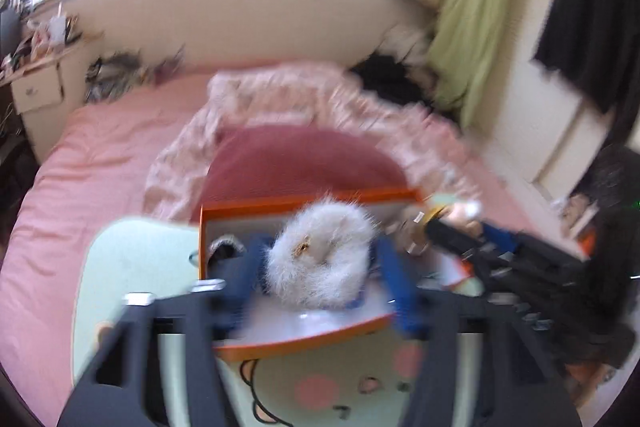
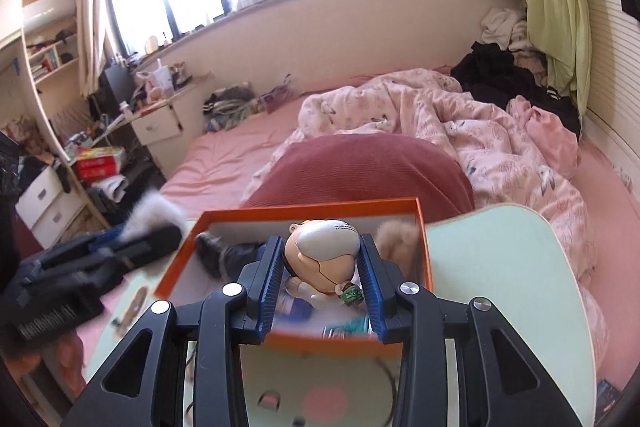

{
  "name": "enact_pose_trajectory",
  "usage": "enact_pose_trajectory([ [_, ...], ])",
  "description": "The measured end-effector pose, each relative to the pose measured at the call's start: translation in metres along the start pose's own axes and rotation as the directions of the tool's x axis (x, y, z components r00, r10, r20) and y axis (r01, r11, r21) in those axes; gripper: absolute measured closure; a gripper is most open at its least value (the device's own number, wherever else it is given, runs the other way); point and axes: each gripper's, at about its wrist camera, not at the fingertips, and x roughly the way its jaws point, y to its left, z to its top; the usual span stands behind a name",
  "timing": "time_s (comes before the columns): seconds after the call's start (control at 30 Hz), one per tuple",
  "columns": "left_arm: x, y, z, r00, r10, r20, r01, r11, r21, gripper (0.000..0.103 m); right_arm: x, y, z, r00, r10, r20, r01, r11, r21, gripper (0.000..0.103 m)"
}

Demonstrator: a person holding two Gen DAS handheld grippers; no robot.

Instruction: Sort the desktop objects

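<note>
An orange box [image 1: 304,201] [image 2: 320,207] stands open on a pale green lap desk [image 1: 132,259] [image 2: 492,259] on the bed. My left gripper [image 1: 316,263] is shut on a white fluffy item [image 1: 320,255] and holds it over the box. My right gripper [image 2: 322,263] is shut on a small doll figure [image 2: 324,251] with a white-capped head, held over the box. The left gripper with its fluff [image 2: 156,215] shows at the left of the right wrist view. The right gripper [image 1: 460,239] shows at the right of the left wrist view. A dark furry item [image 2: 216,247] lies inside the box.
A red cushion [image 2: 360,171] lies behind the box. A pink quilt [image 2: 460,123] is bunched on the pink bed [image 1: 100,147]. A cluttered side table and drawers [image 2: 156,123] stand far left. Small items [image 2: 136,303] lie on the desk left of the box.
</note>
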Motion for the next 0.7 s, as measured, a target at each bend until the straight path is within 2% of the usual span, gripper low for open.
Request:
enact_pose_trajectory([
  [0.03,0.019,0.005,-0.006,0.998,0.024,-0.057,-0.025,1.0,-0.012,0.018,0.008,-0.004,-0.003,1.0,0.001,-0.015,-0.001,1.0,0.012,0.061],
  [0.07,0.032,0.01,-0.012,0.995,0.034,-0.097,-0.037,0.999,-0.027,0.018,0.013,-0.009,-0.007,1.0,-0.001,-0.031,0.002,0.999,0.032,0.052],
  [0.1,0.041,0.014,-0.021,0.992,0.027,-0.124,-0.032,0.999,-0.04,0.018,0.018,-0.015,-0.014,0.999,0.003,-0.048,0.0,0.998,0.061,0.048],
  [0.17,0.037,0.007,-0.03,0.997,0.062,-0.044,-0.06,0.998,0.032,0.018,0.023,-0.019,-0.023,0.997,0.02,-0.079,-0.015,0.998,0.062,0.048],
  [0.2,0.036,0.002,-0.034,0.997,0.072,-0.033,-0.07,0.996,0.057,0.018,0.022,-0.016,-0.025,0.997,-0.006,-0.071,0.009,0.999,0.036,0.048],
  [0.3,0.035,0.0,-0.033,0.996,0.082,-0.042,-0.081,0.996,0.036,0.018,0.019,-0.009,-0.025,0.996,-0.056,-0.065,0.055,0.998,-0.011,0.047],
  [0.43,0.006,-0.001,-0.029,0.999,0.045,0.023,-0.045,0.999,0.002,0.018,-0.013,-0.004,-0.024,0.999,-0.029,0.026,0.029,1.0,-0.003,0.047],
  [0.53,-0.014,-0.009,-0.037,0.999,0.041,0.024,-0.041,0.999,0.022,0.016,-0.039,0.006,-0.031,0.999,-0.031,0.031,0.032,0.999,-0.039,0.044],
  [0.57,-0.025,-0.009,-0.047,0.999,0.053,0.006,-0.053,0.998,0.02,0.013,-0.044,0.009,-0.035,0.998,-0.055,0.022,0.057,0.997,-0.054,0.042],
  [0.63,-0.026,-0.013,-0.07,0.995,0.084,-0.046,-0.084,0.996,-0.001,0.013,-0.046,0.01,-0.052,0.992,-0.119,-0.047,0.115,0.99,-0.079,0.035],
  [0.7,-0.019,-0.013,-0.091,0.989,0.09,-0.113,-0.093,0.995,-0.021,0.013,-0.04,0.002,-0.071,0.982,-0.121,-0.142,0.114,0.992,-0.054,0.029],
])
